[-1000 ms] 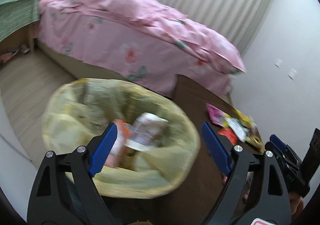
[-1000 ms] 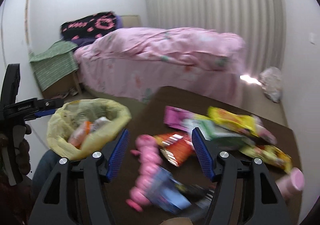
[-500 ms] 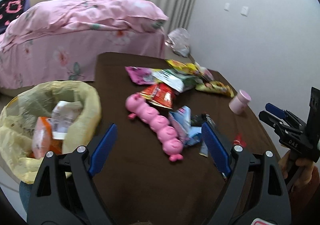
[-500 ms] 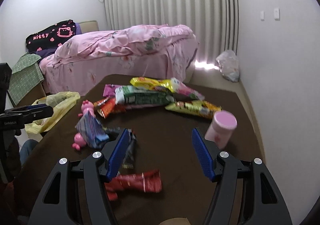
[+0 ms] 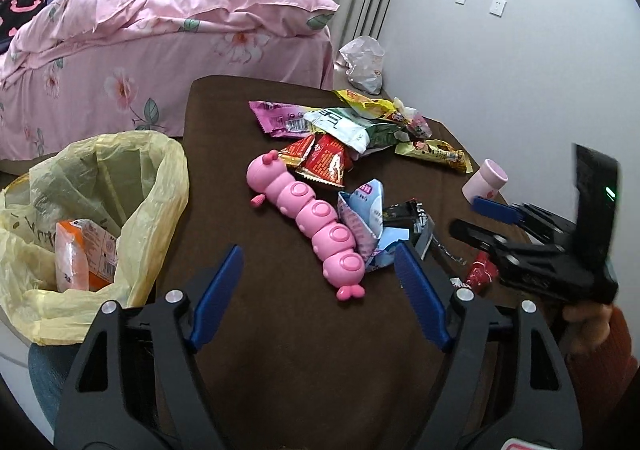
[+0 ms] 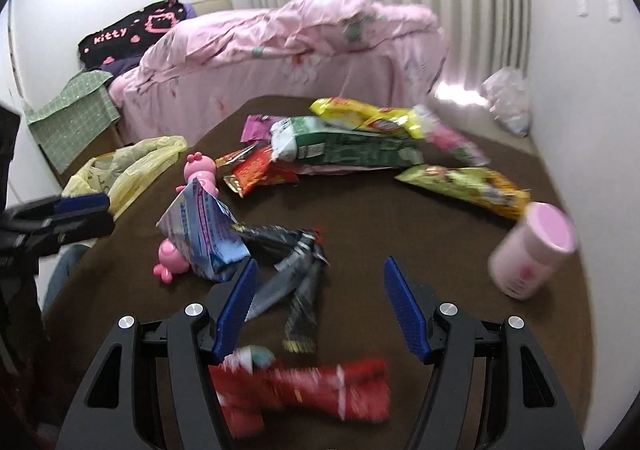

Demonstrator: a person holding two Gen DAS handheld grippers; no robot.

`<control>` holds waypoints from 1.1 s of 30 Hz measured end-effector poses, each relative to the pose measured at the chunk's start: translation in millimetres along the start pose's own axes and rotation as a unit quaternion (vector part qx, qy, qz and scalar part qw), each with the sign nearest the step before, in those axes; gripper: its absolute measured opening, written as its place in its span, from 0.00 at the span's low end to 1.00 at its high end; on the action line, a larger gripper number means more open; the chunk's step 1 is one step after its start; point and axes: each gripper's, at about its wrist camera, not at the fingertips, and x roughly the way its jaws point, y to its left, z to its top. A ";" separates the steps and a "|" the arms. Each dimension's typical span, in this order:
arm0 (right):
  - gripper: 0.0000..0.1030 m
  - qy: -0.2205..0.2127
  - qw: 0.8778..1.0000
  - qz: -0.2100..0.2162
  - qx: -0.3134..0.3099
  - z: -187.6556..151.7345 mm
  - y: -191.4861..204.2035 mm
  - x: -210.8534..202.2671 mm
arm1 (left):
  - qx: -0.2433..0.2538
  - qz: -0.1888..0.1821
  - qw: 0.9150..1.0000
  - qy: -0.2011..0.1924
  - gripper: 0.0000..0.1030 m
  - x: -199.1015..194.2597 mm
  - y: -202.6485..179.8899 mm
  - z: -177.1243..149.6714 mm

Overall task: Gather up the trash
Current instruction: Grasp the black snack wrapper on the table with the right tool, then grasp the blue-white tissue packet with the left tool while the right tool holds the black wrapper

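- Left gripper (image 5: 320, 282): we see its jaws closing with nothing between them, above the brown table (image 5: 312, 370), near the pink caterpillar toy (image 5: 308, 217).
- Right gripper (image 6: 318, 306): jaws wide apart, empty, just above a red wrapper (image 6: 304, 390).
- Yellow trash bag (image 5: 160, 177): beside the table's left edge; more wrappers (image 5: 344, 129) lie scattered mid-table.

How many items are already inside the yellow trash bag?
1 visible: an orange-and-white packet lying low against the left inside of the yellow trash bag. The bag's folds could hide more, and the right wrist view doesn't show inside.
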 end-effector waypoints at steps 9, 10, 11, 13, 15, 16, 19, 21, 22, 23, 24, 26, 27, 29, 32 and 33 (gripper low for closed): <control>0.28 0.054 0.996 0.058 0.034 3.4 -5.6 38.3 | -0.004 -0.014 1.000 0.002 0.57 5.7 2.0 1.1; 0.26 0.049 0.997 0.054 0.032 0.1 -5.3 34.3 | -0.002 -0.019 1.000 0.001 0.57 6.4 0.8 2.2; 0.25 0.045 0.997 0.046 0.031 -4.2 -5.9 29.0 | 0.001 -0.024 1.000 -0.002 0.56 7.8 -0.7 3.8; 0.24 0.036 0.998 0.033 0.040 -10.7 -11.7 18.1 | 0.008 -0.028 1.000 -0.006 0.51 13.0 -5.0 8.4; 0.22 0.023 0.998 0.014 0.058 -20.7 -22.4 1.7 | 0.014 -0.032 0.999 -0.005 0.45 20.2 -10.1 12.3; 0.22 0.020 0.998 0.004 0.064 -25.1 -27.9 -4.6 | 0.019 -0.036 0.999 -0.004 0.42 24.5 -14.7 14.3; 0.22 0.008 0.996 -0.034 0.082 -41.7 -43.4 -25.1 | 0.049 -0.050 0.998 0.000 0.37 38.0 -33.4 17.9; 0.22 0.004 0.994 -0.047 0.095 -51.0 -54.1 -34.7 | 0.070 -0.056 0.996 0.014 0.32 52.5 -48.4 19.1; 0.22 0.003 0.993 -0.052 0.103 -55.8 -58.8 -38.8 | 0.074 -0.059 0.995 0.021 0.31 58.8 -54.1 19.0; 0.22 0.004 0.993 -0.055 0.106 -59.0 -62.2 -40.7 | 0.077 -0.064 0.995 0.029 0.31 65.1 -59.1 18.4; 0.22 0.005 0.992 -0.059 0.110 -62.6 -65.5 -42.7 | 0.080 -0.072 0.993 0.039 0.31 72.0 -64.8 17.0; 0.23 0.007 0.992 -0.067 0.109 -67.1 -67.9 -43.6 | 0.088 -0.084 0.991 0.054 0.31 80.6 -74.5 13.4; 0.23 0.008 0.992 -0.071 0.108 -69.2 -68.1 -43.7 | 0.097 -0.088 0.990 0.061 0.31 82.8 -79.3 10.6; 0.23 0.002 0.992 -0.071 0.108 -70.5 -67.3 -43.1 | 0.105 -0.091 0.988 0.066 0.31 82.1 -84.0 7.4; 0.24 -0.002 0.991 -0.070 0.111 -70.9 -67.7 -42.3 | 0.093 -0.113 0.987 0.068 0.38 70.3 -79.7 7.8; 0.24 -0.003 0.991 -0.067 0.114 -71.8 -68.2 -42.0 | 0.084 -0.123 0.987 0.065 0.41 64.3 -75.4 9.6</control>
